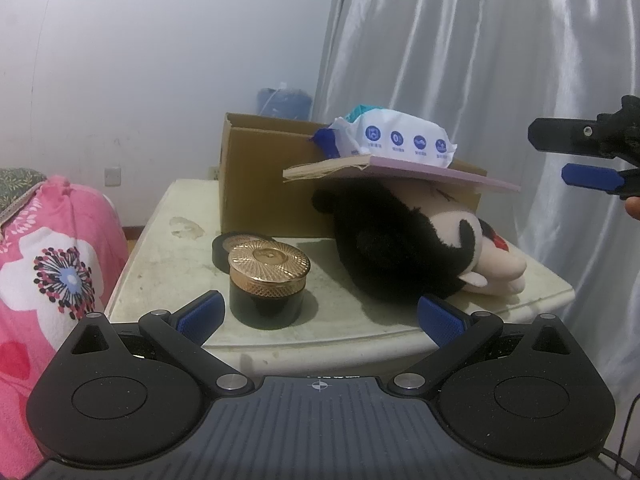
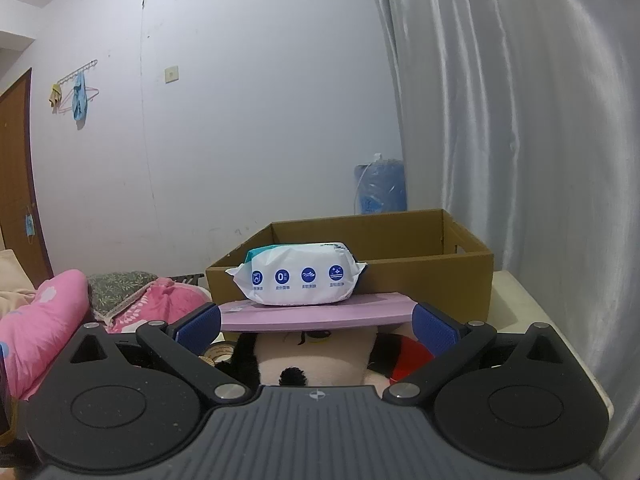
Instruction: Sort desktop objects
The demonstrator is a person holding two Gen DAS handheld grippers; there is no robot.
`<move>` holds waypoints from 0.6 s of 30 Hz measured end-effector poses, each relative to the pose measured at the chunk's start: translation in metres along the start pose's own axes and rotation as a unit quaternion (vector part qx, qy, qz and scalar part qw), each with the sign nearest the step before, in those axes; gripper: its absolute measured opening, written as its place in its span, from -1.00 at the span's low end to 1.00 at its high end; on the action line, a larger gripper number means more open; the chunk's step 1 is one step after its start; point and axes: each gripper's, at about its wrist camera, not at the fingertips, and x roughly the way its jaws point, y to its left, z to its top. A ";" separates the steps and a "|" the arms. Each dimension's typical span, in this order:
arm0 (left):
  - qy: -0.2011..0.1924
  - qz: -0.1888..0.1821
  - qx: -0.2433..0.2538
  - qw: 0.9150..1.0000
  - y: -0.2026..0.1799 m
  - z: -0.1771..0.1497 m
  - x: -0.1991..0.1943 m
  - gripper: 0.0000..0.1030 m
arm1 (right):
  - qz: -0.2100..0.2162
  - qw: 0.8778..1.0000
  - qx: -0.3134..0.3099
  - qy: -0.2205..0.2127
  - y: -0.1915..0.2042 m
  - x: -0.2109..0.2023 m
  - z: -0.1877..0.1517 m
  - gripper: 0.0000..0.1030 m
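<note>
A white wet-wipes pack [image 1: 394,136] lies on a pink board [image 1: 404,170] that rests over a black-and-cream plush toy [image 1: 404,240] and against an open cardboard box [image 1: 260,176]. A dark jar with a gold lid [image 1: 268,280] stands at the table front, a tape roll [image 1: 226,248] behind it. My left gripper [image 1: 320,316] is open, low at the table's front edge, just in front of the jar. My right gripper [image 2: 316,326] is open, facing the board [image 2: 316,314] and the pack [image 2: 300,276] above the plush [image 2: 312,360]; it shows at the right edge of the left view [image 1: 576,156].
The small cream table [image 1: 168,248] has a bed with pink flowered bedding [image 1: 52,264] on its left. A silver curtain [image 1: 480,60] hangs behind and to the right. A blue water bottle [image 2: 380,188] stands behind the box [image 2: 400,256].
</note>
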 end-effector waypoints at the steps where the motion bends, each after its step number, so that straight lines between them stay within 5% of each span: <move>1: 0.000 0.000 0.001 1.000 0.000 0.000 0.000 1.00 | 0.000 1.000 0.000 0.000 0.000 0.000 0.000 1.00; 18: 0.005 0.000 0.001 1.000 0.000 0.000 0.002 1.00 | 0.002 1.000 -0.001 0.005 -0.001 0.002 -0.002 1.00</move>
